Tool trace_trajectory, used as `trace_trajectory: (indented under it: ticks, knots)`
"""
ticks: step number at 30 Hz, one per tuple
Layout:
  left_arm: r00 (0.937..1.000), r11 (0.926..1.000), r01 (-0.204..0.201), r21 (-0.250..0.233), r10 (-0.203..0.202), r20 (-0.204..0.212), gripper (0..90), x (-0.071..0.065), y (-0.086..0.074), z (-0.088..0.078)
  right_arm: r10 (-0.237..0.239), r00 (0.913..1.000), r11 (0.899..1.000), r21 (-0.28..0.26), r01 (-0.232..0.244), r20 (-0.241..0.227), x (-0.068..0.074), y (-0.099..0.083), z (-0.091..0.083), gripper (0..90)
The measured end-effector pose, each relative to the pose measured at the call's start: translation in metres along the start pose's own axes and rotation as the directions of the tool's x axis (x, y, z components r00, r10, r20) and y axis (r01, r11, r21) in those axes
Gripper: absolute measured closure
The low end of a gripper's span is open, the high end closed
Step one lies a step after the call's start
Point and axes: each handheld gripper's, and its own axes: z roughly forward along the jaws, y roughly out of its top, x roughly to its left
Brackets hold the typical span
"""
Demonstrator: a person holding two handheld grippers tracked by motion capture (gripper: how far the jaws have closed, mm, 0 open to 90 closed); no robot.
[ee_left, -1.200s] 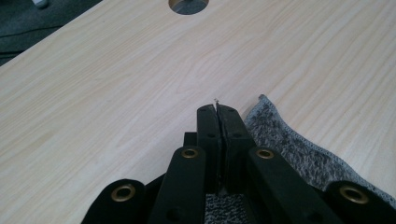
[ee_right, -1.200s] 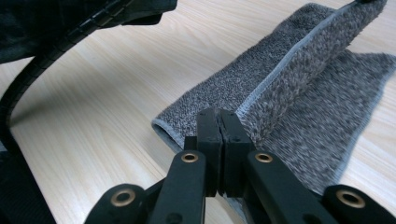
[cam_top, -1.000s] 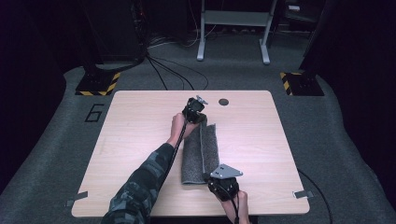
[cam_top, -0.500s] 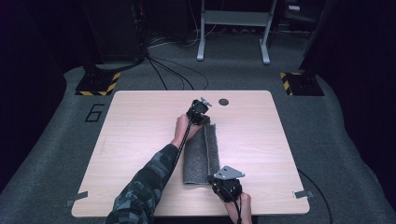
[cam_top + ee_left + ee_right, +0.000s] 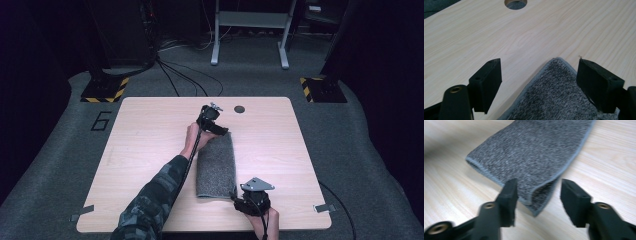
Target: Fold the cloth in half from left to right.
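Now that both corners of the folded towel (image 5: 216,165) have just been released, left gripper (image 5: 537,82) and right gripper (image 5: 537,197) are left open; the fold seems finished.

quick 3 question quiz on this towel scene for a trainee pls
1. True or false: the left gripper is clamped shut on the grey towel.
2. Which towel corner lies between the right gripper jaws: A) near corner, B) far corner?
3. What round feature sits in the table beyond the towel's far end?

Key:
1. False; its jaws have just opened and stand apart around the corner.
2. A; those jaws have just opened too.
3. A hole.
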Motion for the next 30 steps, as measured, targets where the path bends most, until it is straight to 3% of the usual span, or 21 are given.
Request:
trace_trajectory:
  ticks: [2, 7, 10, 11, 14, 21, 24, 30]
  knots:
    - [0.9997, 1.0, -0.003, -0.001, 0.003, -0.024, 18.0, 0.006, -0.007, -0.009, 0.029, 0.9996, 1.0, -0.012, -0.028, 0.006, -0.007, 0.002, 0.0, 35.2]
    - [0.9981, 0.9999, 0.008, 0.01, -0.008, -0.061, 18.0, 0.017, -0.023, -0.015, 0.017, 0.9995, 1.0, -0.009, -0.016, 0.025, -0.009, 0.011, 0.007, 31.5]
    - [0.9966, 0.9986, 0.021, 0.049, -0.017, -0.08, 17.7, 0.031, -0.041, -0.018, -0.018, 0.9992, 0.998, 0.063, 0.016, 0.037, -0.014, 0.013, 0.022, 32.0]
    - [0.9966, 0.9986, 0.021, 0.049, -0.017, -0.08, 17.9, 0.031, -0.041, -0.018, -0.018, 0.9992, 0.998, 0.063, 0.016, 0.037, -0.014, 0.013, 0.022, 32.0]
    - [0.9939, 0.9969, 0.041, 0.066, -0.034, -0.105, 17.9, 0.041, -0.054, -0.015, 0.015, 0.9984, 0.993, 0.118, -0.021, 0.054, -0.016, 0.006, 0.03, 32.8]
    - [0.9875, 0.992, 0.054, 0.114, -0.036, -0.153, 18.6, 0.048, -0.062, -0.003, 0.023, 0.9984, 0.988, 0.151, -0.03, 0.051, -0.02, -0.003, 0.032, 33.2]
    - [0.9863, 0.9887, 0.062, 0.137, -0.039, -0.16, 18.6, 0.048, -0.065, 0.003, 0.013, 0.9982, 0.988, 0.15, -0.022, 0.059, -0.02, -0.004, 0.031, 33.3]
    - [0.9871, 0.9892, 0.074, 0.127, -0.055, -0.15, 17.6, 0.052, -0.065, 0.0, 0.031, 0.9973, 0.988, 0.148, -0.04, 0.066, -0.02, -0.007, 0.028, 31.5]
